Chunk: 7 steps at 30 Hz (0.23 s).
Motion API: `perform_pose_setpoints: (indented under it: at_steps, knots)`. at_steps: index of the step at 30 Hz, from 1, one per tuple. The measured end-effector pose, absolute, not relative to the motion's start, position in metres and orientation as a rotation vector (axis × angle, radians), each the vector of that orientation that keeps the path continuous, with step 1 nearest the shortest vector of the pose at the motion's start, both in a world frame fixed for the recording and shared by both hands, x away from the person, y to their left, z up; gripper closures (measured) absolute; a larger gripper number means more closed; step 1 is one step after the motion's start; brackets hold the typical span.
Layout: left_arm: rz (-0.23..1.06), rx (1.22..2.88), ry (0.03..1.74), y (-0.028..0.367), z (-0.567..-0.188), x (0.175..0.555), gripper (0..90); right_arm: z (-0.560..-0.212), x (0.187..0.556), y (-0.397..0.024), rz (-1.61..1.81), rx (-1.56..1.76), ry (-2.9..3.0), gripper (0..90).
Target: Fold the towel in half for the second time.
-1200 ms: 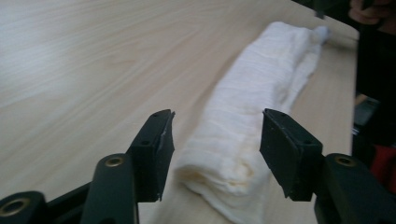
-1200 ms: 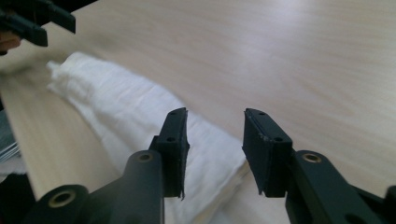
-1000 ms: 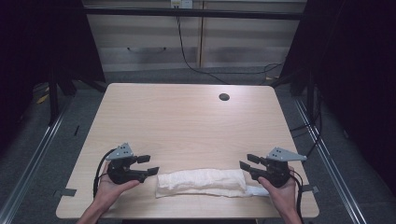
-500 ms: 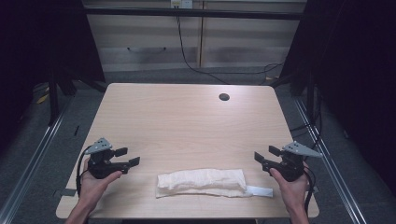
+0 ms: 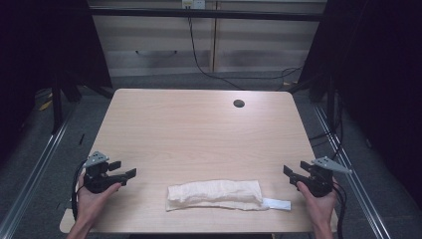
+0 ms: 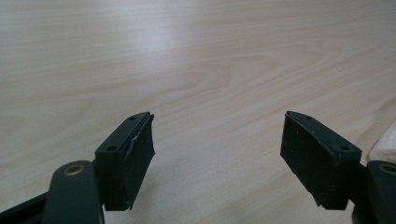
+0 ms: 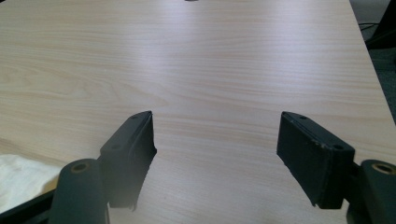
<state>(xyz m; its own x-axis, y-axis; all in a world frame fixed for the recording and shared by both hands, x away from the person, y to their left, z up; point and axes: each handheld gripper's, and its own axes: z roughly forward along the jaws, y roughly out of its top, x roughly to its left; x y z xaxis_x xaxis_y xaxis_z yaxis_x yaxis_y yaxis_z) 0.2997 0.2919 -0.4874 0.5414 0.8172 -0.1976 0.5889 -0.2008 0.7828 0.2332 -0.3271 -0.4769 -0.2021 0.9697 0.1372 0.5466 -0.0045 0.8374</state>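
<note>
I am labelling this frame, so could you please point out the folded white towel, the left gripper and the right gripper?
folded white towel [image 5: 214, 195]: high view, middle of the roll.
left gripper [image 5: 123, 170]: high view, between its open fingertips.
right gripper [image 5: 290, 174]: high view, between its open fingertips.

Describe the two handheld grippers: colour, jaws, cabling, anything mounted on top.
Both are black: the left gripper and the right gripper each carry a grey three-cornered plate on top and trail a black cable. Jaws are flat, black, blocky pads with small screw holes. Forearms bare, no sleeves.
</note>
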Motion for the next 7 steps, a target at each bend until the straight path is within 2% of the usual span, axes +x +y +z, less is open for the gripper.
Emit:
perform_pose_setpoints:
  at_steps: [7]
  knots:
    - [0.309, 1.92, 1.139, 0.287, -0.4895, 0.2994, 25.4, -0.4814, 0.2356, -0.3285, 1.155, 1.596, 1.763, 26.8]
